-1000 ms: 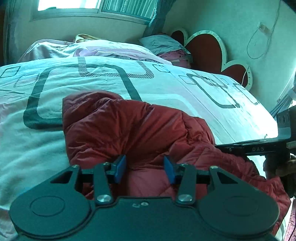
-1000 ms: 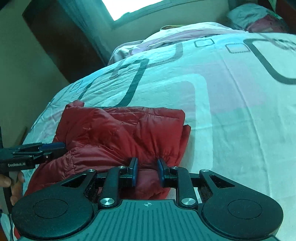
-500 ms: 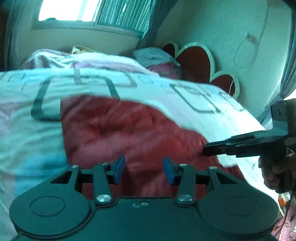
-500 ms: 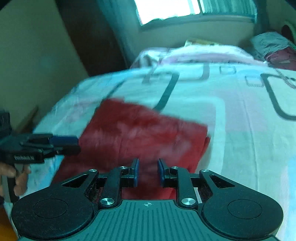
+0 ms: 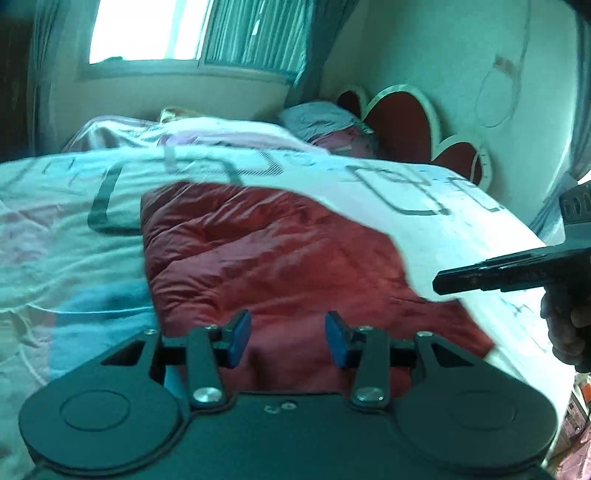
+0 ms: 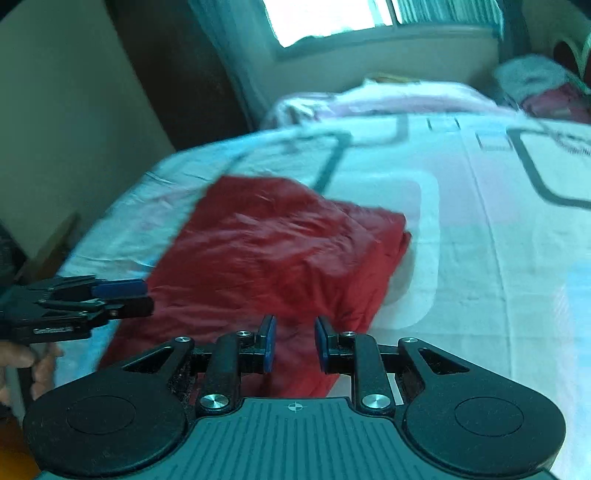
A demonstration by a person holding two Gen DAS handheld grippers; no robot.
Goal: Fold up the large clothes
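Note:
A red puffer jacket [image 5: 273,266] lies folded into a rough rectangle on the bed, near its front edge; it also shows in the right wrist view [image 6: 280,251]. My left gripper [image 5: 288,338] is open and empty, raised above the jacket's near edge. My right gripper [image 6: 294,341] is open and empty, held above the jacket's near right corner. Each gripper shows in the other's view: the right one [image 5: 480,277] at the jacket's right side, the left one [image 6: 107,299] at its left side. Neither touches the jacket.
The bed is covered by a pale quilt [image 5: 424,206] with dark rounded-rectangle patterns. Pillows [image 5: 325,122] and a red heart-shaped headboard [image 5: 399,118] are at the far right. A window [image 5: 147,33] is behind the bed. A dark wardrobe [image 6: 177,74] stands at the left.
Both grippers have let go of the jacket and pulled back and up from it. The jacket now lies flatter on the bed.

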